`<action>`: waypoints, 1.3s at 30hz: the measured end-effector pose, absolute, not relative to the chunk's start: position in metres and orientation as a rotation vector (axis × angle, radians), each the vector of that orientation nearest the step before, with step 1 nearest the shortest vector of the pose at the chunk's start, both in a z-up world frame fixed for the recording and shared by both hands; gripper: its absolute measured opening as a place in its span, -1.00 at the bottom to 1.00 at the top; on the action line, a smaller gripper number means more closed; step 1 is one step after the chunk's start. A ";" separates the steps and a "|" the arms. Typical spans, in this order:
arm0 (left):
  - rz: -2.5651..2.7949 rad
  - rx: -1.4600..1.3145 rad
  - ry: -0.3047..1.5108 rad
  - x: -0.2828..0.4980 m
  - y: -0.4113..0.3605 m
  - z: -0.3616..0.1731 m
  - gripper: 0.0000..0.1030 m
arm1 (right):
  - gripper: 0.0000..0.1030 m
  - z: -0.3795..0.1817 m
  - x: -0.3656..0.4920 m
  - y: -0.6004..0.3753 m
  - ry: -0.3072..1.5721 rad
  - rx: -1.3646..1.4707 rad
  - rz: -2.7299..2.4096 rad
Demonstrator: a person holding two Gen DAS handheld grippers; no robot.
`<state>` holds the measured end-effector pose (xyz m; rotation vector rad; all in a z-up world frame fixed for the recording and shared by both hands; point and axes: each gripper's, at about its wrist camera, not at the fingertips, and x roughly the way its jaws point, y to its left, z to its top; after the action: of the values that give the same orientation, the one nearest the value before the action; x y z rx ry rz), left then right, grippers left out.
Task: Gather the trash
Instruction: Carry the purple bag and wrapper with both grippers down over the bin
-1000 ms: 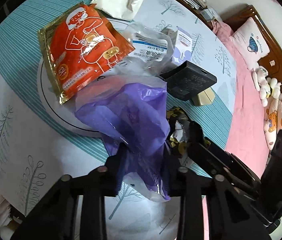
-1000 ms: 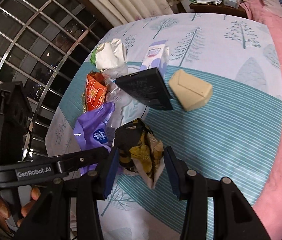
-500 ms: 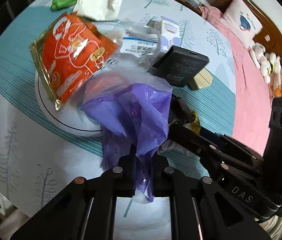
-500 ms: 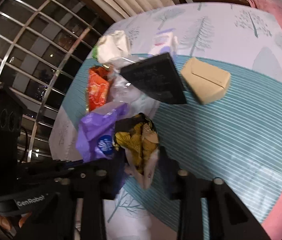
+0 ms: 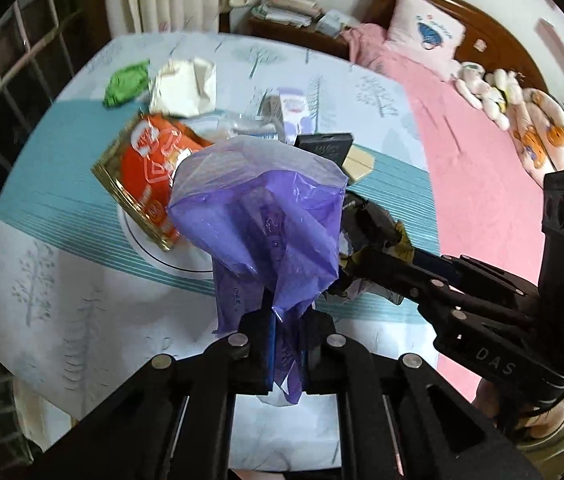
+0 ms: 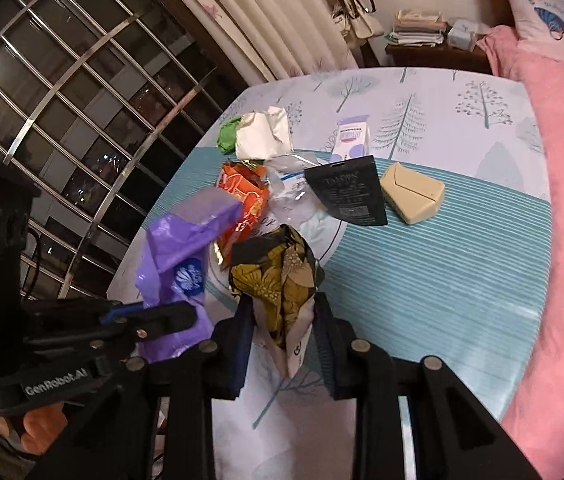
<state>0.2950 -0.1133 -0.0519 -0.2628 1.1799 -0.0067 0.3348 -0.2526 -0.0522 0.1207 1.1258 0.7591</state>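
Tablecloth (image 6: 422,280) clutter thins: left gripper (image 5: 287,344) now pinches the purple bag (image 5: 266,216), lifted; right gripper (image 6: 282,344), closing on the wrapper (image 6: 278,272) at 3 o'clock—2 pieces collected.

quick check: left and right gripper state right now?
Left gripper: closed on the purple plastic bag.
Right gripper: jaws closing, pads pressing the crumpled black-and-yellow wrapper.

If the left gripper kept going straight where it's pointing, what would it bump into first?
Probably the white plate and the orange packet lying on it. The purple bag pinched in the left gripper hides the exact line.
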 end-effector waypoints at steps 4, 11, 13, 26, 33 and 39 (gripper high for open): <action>-0.053 -0.209 1.141 0.273 -0.106 -0.033 -0.88 | -0.45 -0.043 0.309 -0.245 1.098 0.109 0.723; -0.198 -0.113 1.077 0.217 -0.078 -0.006 -0.88 | -0.45 -0.022 0.241 -0.223 1.042 0.130 0.614; -0.244 -0.072 1.066 0.197 -0.067 -0.003 -0.88 | -0.45 -0.018 0.220 -0.216 1.024 0.153 0.572; -0.468 0.120 1.087 0.082 0.000 -0.019 -0.88 | -0.45 -0.028 0.070 -0.155 1.003 0.267 0.331; -0.546 0.162 1.191 0.043 0.001 -0.059 -0.88 | -0.45 -0.060 0.021 -0.150 1.094 0.293 0.247; -0.599 0.188 1.283 0.017 -0.014 -0.100 -0.88 | -0.45 -0.104 -0.009 -0.151 1.181 0.299 0.193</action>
<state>0.0169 -0.0143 -0.0996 0.1880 1.2832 -0.5988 -0.0088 -0.1506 -0.1035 0.2988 1.1810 0.1926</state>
